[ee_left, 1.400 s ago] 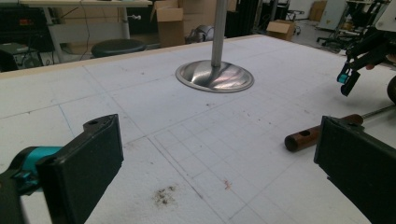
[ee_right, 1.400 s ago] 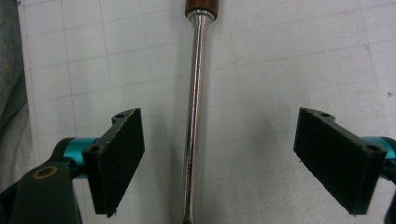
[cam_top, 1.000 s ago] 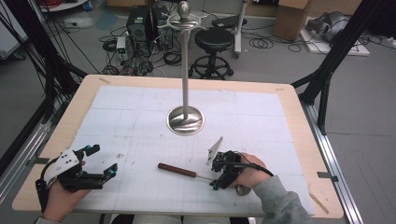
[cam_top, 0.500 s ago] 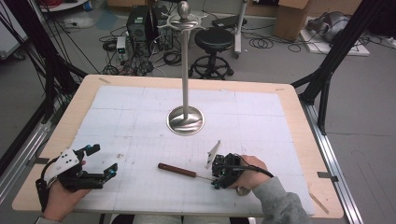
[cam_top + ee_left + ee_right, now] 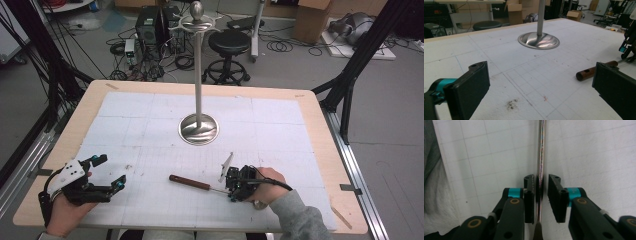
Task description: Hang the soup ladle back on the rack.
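A tool with a brown wooden handle (image 5: 189, 182) and a thin metal shaft (image 5: 216, 189) lies flat near the table's front. My right gripper (image 5: 231, 188) points down over the shaft. In the right gripper view the shaft (image 5: 540, 150) runs straight between the pads of my right gripper (image 5: 541, 180). The jaws have just been closing. A thin gap still shows on the right side, so the pads do not press it. My left gripper (image 5: 111, 170) rests at the front left, wide open with nothing in it (image 5: 540, 75). From the left gripper view the handle (image 5: 594, 70) lies ahead to the right.
A tall metal stand with a round domed base (image 5: 199, 129) rises at the table's middle, hooks at its top (image 5: 197, 17). Its base (image 5: 538, 40) also lies ahead of the left gripper. A white gridded mat (image 5: 280, 140) covers the wooden table (image 5: 327, 150).
The right gripper's jaws have drawn closer together around the tool's shaft. Both hands and the tool have stayed in place.
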`<action>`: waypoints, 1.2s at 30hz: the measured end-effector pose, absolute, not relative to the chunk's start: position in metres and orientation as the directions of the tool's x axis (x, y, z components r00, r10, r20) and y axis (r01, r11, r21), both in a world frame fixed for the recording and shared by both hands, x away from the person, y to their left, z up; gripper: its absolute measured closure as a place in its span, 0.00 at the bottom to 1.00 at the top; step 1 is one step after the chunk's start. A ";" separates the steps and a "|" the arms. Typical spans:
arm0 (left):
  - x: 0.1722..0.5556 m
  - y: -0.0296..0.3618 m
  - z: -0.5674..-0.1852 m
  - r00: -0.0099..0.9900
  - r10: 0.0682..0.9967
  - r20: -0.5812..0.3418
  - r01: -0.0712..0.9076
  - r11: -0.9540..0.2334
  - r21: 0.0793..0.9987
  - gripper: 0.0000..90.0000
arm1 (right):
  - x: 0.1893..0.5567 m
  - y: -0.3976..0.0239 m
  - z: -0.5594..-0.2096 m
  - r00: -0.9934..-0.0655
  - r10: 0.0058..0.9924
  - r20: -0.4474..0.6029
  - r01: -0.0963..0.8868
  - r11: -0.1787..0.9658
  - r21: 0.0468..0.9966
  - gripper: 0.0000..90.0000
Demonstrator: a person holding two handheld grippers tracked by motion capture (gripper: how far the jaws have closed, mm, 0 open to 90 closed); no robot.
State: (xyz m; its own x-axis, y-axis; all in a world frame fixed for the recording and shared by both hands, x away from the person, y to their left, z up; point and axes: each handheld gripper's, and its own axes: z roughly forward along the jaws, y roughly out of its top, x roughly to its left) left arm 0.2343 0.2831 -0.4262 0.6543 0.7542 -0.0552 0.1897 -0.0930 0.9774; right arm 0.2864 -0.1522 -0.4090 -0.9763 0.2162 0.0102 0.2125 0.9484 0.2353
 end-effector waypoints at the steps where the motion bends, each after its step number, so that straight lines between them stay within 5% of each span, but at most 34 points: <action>1: 0.234 0.283 -0.426 0.655 0.754 -0.054 0.191 -0.095 0.977 0.02 | 0.286 -0.152 -0.409 -0.978 0.210 0.007 0.206 0.950 0.236 0.89; 13: 0.236 0.286 -0.424 0.638 0.768 -0.063 0.175 -0.065 0.982 0.02 | 0.293 -0.163 -0.410 -0.967 0.240 0.089 0.255 0.919 0.300 0.94; 36: 0.237 0.286 -0.423 0.635 0.770 -0.059 0.174 -0.068 0.982 0.02 | 0.300 -0.193 -0.383 -0.956 0.287 0.062 0.273 0.790 0.548 0.94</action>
State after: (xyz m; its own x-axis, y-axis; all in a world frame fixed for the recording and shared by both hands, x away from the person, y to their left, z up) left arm 0.2372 0.2856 -0.4233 0.6350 0.7703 -0.0587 0.1738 -0.0685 0.9824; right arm 0.2997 -0.1931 -0.3826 -0.9558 0.2873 0.0619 0.2731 0.7903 0.5484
